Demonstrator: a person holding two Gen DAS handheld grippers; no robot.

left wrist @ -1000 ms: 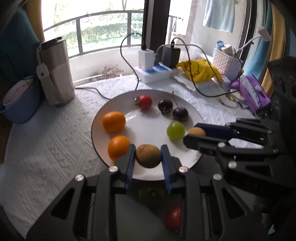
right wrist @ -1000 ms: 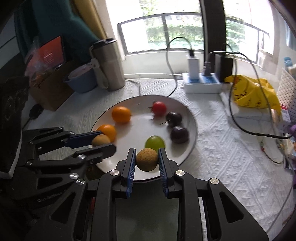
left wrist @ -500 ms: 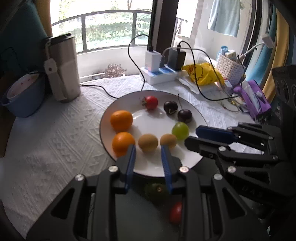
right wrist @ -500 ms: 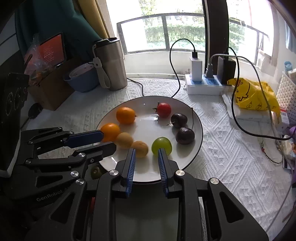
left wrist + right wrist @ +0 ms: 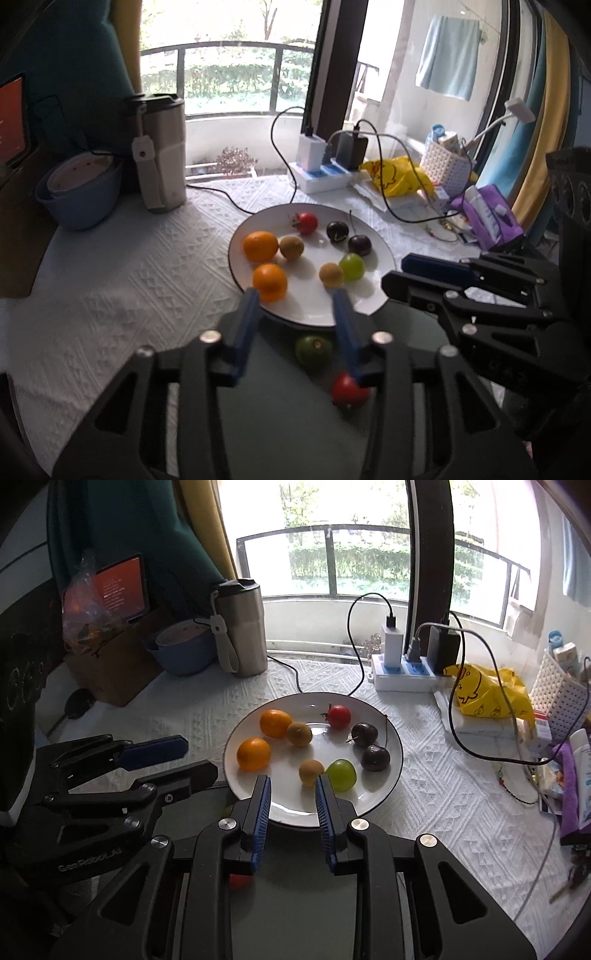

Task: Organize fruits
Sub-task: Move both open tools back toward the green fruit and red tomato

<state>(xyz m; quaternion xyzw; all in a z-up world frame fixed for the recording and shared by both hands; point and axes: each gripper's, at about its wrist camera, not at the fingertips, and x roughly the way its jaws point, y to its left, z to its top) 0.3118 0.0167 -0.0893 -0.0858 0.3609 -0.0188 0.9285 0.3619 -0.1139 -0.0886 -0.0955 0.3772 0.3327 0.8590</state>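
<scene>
A white plate (image 5: 314, 308) (image 5: 288, 801) holds two oranges (image 5: 260, 245), a red tomato (image 5: 307, 223), two dark cherries (image 5: 359, 244), a green grape (image 5: 352, 266) (image 5: 341, 774) and two brown fruits (image 5: 331, 274) (image 5: 299, 733). My left gripper (image 5: 294, 295) (image 5: 199, 758) hovers over the plate's near rim, its jaws opening with nothing between them. Beside it, my right gripper (image 5: 292, 781) (image 5: 397, 275) has its jaws drawn close, a narrow gap between them and nothing in it. A green fruit (image 5: 313, 350) and a red one (image 5: 349, 389) lie off the plate on the dark mat.
Behind the plate stand a steel tumbler (image 5: 242, 627), a blue bowl (image 5: 79, 192) and a power strip (image 5: 402, 674) with trailing cables. A yellow bag (image 5: 487, 692), a white basket (image 5: 557, 698) and a purple pack (image 5: 491, 218) crowd the right side.
Both grippers let go of their brown fruits onto the plate, then drew back and up. One brown fruit rolled beside the far orange. The left jaws have widened.
</scene>
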